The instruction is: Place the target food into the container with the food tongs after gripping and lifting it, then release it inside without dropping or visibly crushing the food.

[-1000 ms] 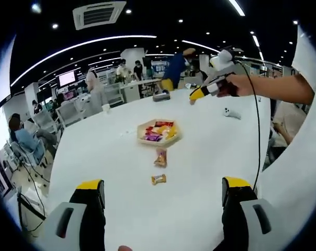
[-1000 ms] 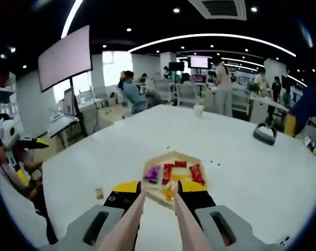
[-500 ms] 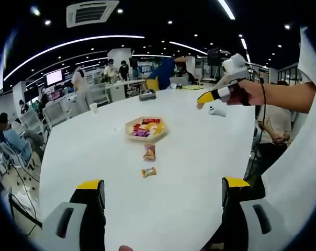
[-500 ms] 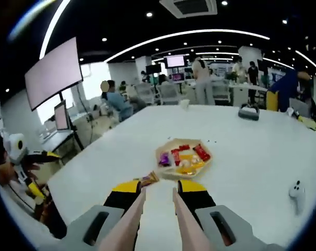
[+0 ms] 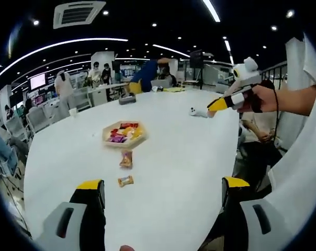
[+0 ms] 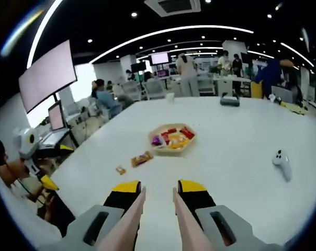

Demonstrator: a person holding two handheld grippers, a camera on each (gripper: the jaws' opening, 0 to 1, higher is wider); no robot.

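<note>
The wrapped snacks in the tray (image 6: 172, 148) are too small to identify.

Left tool (image 5: 163, 196): jaws spread wide, nothing between them.
Right tool (image 6: 159, 194): jaws drawn close, clamped on the pale tongs (image 6: 127, 225).
Right hand (image 5: 257, 98): fist wrapped round its tool, forearm bare and extended.
</note>
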